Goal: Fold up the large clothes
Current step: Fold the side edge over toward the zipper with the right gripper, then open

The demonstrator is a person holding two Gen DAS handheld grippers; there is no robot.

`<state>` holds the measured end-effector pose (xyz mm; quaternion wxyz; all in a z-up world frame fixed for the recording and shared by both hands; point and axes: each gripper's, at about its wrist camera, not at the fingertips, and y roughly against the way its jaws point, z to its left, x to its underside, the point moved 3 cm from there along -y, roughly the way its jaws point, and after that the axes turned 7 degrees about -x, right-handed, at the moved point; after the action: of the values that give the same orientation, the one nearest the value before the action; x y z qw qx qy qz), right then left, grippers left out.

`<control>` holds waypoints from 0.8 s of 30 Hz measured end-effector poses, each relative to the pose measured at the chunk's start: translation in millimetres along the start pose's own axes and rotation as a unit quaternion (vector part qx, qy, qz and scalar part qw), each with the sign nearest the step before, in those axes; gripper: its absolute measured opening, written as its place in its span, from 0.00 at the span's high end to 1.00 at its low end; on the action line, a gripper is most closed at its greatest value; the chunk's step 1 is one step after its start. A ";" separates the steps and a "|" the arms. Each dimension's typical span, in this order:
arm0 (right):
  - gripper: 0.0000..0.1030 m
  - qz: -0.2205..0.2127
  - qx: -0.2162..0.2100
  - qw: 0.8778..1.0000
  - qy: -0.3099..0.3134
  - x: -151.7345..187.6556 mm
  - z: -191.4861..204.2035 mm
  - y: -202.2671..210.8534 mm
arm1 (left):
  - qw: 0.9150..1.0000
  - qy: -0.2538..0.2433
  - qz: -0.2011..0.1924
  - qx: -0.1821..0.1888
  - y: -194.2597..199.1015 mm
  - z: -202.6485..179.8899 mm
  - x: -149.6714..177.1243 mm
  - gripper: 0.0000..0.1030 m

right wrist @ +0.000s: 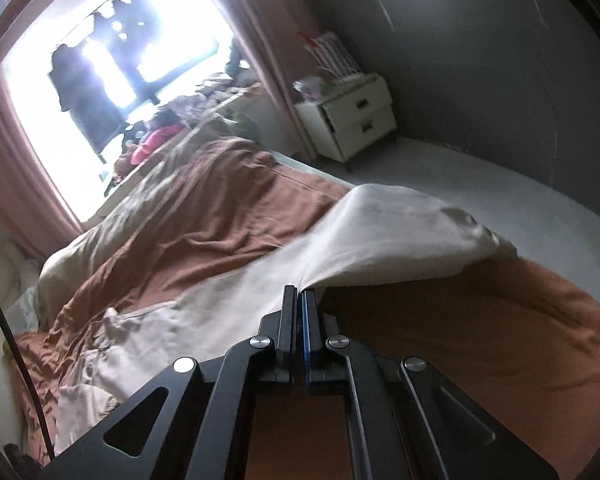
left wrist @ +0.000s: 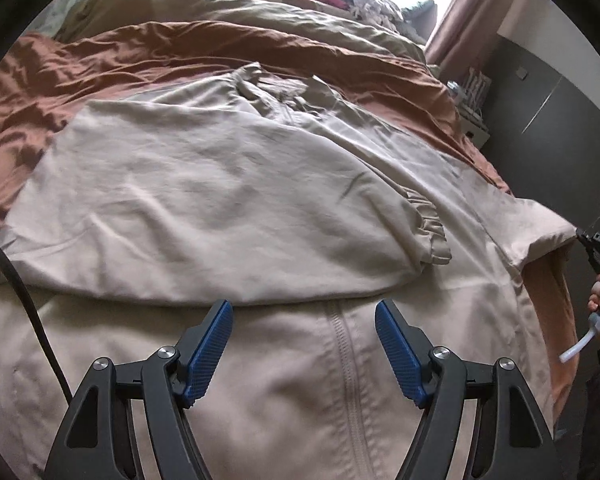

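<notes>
Spread flat across the rumpled rust-brown bedspread (left wrist: 148,64), presumably for room to fold: a large pale beige zip-front garment (left wrist: 292,364), one gathered-cuff sleeve (left wrist: 204,200) already laid over its front. Lifted clear of the bed at the far side, the other sleeve's edge (right wrist: 400,220), pinched between the pressed-together jaws of the right gripper (right wrist: 299,292), apparently for the matching fold inward. Hovering above the zip, spread wide and holding nothing: the blue-padded left gripper (left wrist: 303,350).

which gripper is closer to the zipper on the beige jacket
Left. The left gripper hangs open right over the zipper, while the right gripper is shut on the jacket's edge, off to the side.
</notes>
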<state>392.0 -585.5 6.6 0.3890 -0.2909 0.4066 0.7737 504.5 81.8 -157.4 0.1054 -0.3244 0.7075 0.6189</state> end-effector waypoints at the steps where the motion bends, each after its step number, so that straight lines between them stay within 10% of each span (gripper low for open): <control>1: 1.00 -0.001 -0.006 1.000 0.005 -0.6 8.1 3.0 | 1.000 0.001 -0.003 -0.001 4.9 2.6 0.1 0.27; 24: 1.00 0.139 -0.140 0.972 0.129 108.2 186.1 -30.0 | 0.997 0.069 -0.037 -0.004 85.6 94.5 24.2 0.27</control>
<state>335.1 -375.7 4.6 0.1772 -0.3801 0.3772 0.8258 411.6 165.1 -121.6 0.0781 -0.3931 0.6981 0.5933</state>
